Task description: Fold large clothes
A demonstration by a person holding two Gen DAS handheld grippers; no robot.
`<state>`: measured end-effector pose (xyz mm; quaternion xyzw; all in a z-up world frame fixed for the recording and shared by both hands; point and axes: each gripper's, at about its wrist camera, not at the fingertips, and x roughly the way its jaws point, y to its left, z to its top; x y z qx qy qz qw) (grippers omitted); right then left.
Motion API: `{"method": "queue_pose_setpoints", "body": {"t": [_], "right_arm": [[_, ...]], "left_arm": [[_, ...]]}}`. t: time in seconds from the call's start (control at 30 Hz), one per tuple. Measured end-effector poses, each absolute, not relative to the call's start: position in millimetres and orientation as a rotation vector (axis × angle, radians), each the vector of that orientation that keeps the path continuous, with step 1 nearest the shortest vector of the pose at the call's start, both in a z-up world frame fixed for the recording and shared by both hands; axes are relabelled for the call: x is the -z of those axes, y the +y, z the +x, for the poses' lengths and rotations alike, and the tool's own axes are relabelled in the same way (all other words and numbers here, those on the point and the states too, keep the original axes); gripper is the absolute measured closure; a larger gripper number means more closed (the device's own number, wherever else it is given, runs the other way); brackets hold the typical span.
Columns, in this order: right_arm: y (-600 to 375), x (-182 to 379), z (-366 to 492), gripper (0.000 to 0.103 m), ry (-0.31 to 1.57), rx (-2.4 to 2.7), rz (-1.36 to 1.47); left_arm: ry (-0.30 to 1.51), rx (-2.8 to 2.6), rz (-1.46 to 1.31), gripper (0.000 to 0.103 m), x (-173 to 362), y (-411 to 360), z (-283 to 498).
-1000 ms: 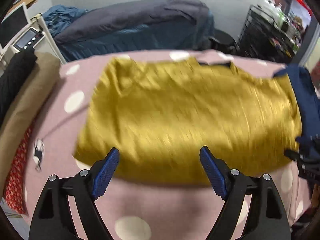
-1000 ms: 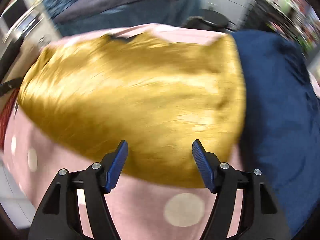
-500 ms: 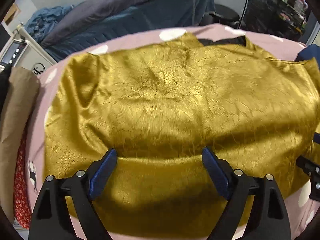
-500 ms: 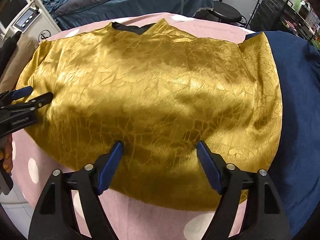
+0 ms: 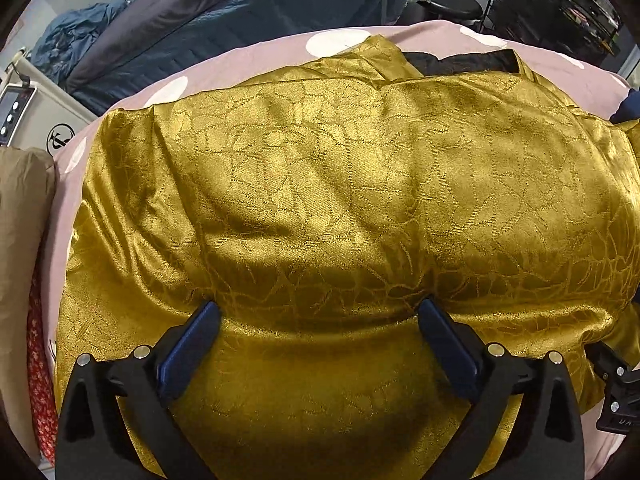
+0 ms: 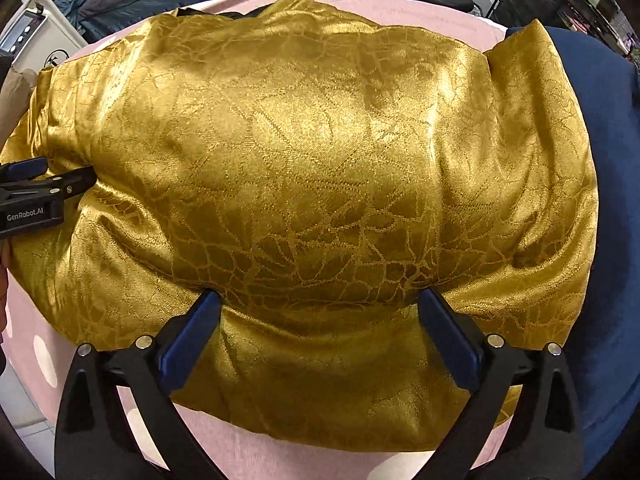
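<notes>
Gold garment lies spread on pink dotted cover. Your left gripper and right gripper point down over its near part, jaws just opened wide, gripping nothing. Blue cloth lies beside garment's right edge.

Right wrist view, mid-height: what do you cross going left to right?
Left hand-held gripper → gold garment → navy garment.
</notes>
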<state>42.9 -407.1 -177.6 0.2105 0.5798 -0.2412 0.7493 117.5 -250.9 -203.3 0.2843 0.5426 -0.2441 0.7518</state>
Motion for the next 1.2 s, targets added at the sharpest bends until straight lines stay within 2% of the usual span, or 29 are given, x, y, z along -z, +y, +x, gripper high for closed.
{"method": "queue_pose_setpoints", "body": {"t": [0.13, 0.5, 0.83, 1.07, 1.2], "right_arm": [[-411, 172, 40, 0.006, 1.267, 0.517, 0.466], [-418, 120, -53, 0.006, 1.008, 0.593, 0.53], [-472, 167, -128, 0.006, 0.912, 0.565, 0.971], [-494, 185, -100, 0.006, 0.892, 0.479, 1.023], [-497, 198, -73, 0.006, 0.942, 0.415, 1.005]], "left_arm": [[1.147, 0.55, 0.572, 0.007, 188, -240, 106], [1.056, 0.549, 0.298, 0.007, 116, -154, 81], [1.205, 0.429, 0.137, 0.007, 133, -72, 60], [1.234, 0.414, 0.095, 0.007, 130, -66, 49], [1.238, 0.404, 0.104, 0.007, 130, -61, 44]]}}
